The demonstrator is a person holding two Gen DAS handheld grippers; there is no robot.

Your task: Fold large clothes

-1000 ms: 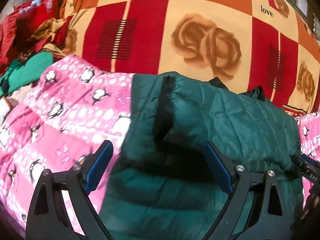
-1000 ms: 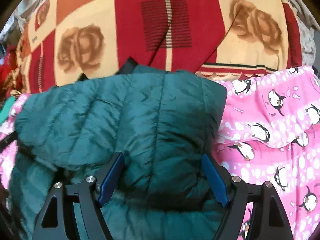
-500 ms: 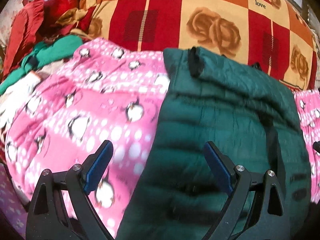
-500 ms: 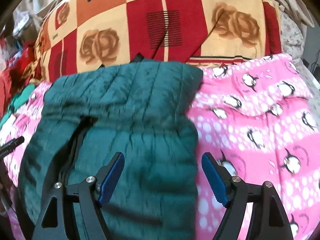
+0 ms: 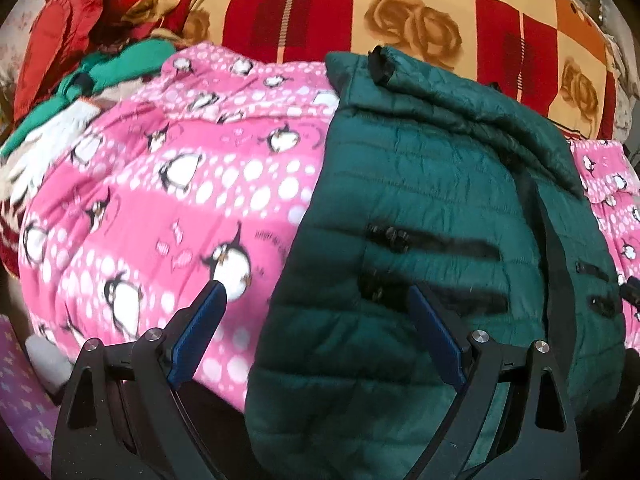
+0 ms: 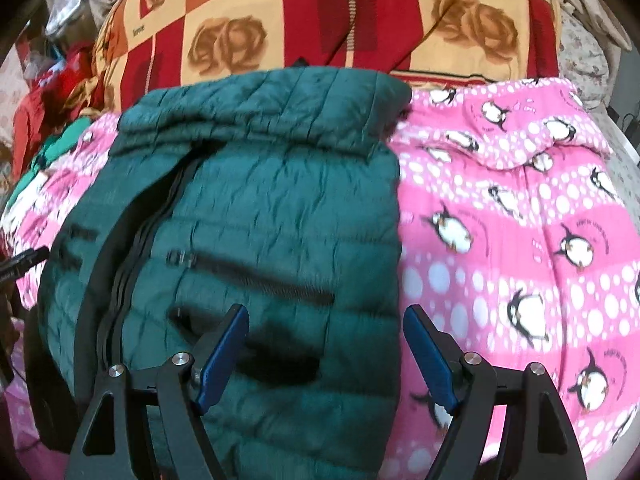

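Observation:
A dark green quilted puffer jacket (image 5: 432,200) lies flat on a pink penguin-print blanket (image 5: 160,184), front up, its zipper and pocket zips showing. Its upper part is folded over at the far end. It also shows in the right wrist view (image 6: 272,208). My left gripper (image 5: 316,294) is open and empty, above the jacket's left edge near the hem. My right gripper (image 6: 326,318) is open and empty, above the jacket's right edge, over the pink blanket (image 6: 520,220).
A red, orange and cream rose-patterned blanket (image 5: 400,12) rises behind the jacket. A heap of red and green clothes (image 5: 100,40) lies at the far left. The tip of the other gripper (image 6: 24,264) shows at the left edge of the right wrist view.
Both grippers have pulled back toward me and risen, open throughout. More of the jacket's lower front and hem now shows, lying flat.

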